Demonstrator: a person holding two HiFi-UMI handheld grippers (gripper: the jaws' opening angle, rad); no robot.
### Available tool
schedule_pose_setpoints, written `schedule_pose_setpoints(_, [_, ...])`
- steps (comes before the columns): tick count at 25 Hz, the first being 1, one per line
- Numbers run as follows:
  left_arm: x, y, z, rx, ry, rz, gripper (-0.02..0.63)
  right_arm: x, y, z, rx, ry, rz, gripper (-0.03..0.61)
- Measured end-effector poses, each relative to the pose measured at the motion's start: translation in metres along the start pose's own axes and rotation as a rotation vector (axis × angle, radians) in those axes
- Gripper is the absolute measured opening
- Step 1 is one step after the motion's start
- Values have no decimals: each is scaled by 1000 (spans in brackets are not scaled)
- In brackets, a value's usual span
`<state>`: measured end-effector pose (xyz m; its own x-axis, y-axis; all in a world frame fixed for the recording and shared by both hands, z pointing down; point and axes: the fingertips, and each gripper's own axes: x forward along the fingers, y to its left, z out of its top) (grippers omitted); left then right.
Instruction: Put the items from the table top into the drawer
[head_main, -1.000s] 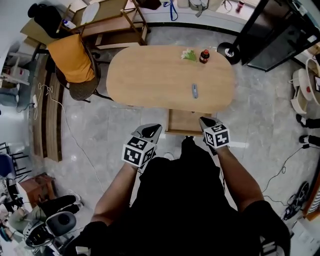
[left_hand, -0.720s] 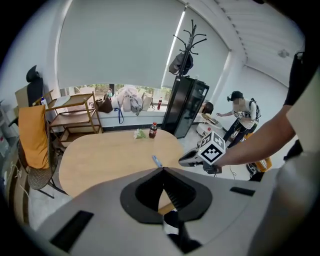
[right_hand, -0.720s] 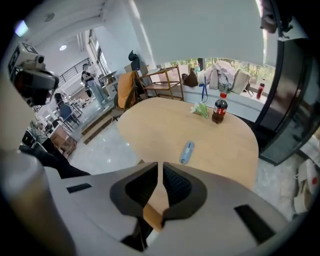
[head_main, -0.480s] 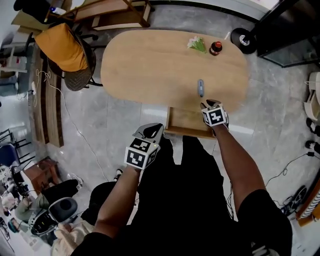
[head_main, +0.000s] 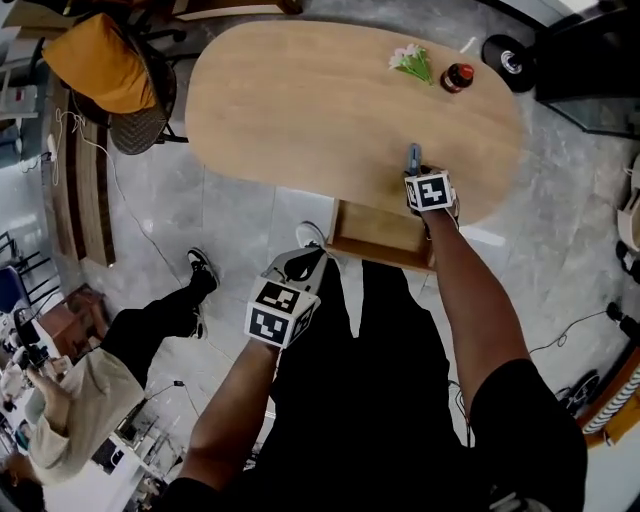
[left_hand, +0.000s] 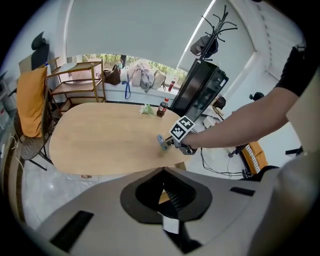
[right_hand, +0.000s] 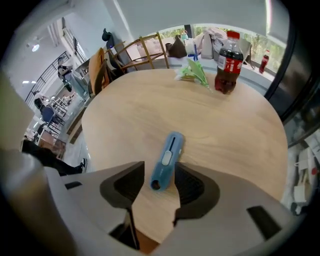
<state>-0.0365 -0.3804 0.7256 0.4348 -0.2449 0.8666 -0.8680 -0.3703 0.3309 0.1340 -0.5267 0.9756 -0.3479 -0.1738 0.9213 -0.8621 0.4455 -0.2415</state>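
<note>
Blue plastic box-cutter (right_hand: 166, 160) lies on oval wooden table (right_hand: 230, 135) near its edge, tail between right gripper (right_hand: 159, 174) jaws, just opened wide, gripping nothing; closing off-centre could skid it away.

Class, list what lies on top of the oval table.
A blue utility knife, a cola bottle and a green bunch lie on the table. The jaws of the right gripper have just been opening and straddle the knife's near end. Its body covers the table's near edge.
</note>
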Motion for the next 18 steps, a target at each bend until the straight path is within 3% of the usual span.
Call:
schedule_pose_setpoints(6, [2,-3,-1,-4,2,-12,5,16,-8,-12,-16,65,-43,181])
schedule_pose_setpoints(10, [-3,0,-4,-9,-2,-7,5,13,-11,-11,-54,83,-84,140])
schedule_pose_setpoints(18, [-5,1,-8,-8,8,-6,5,-3,-3,-12,1,29,-3,123])
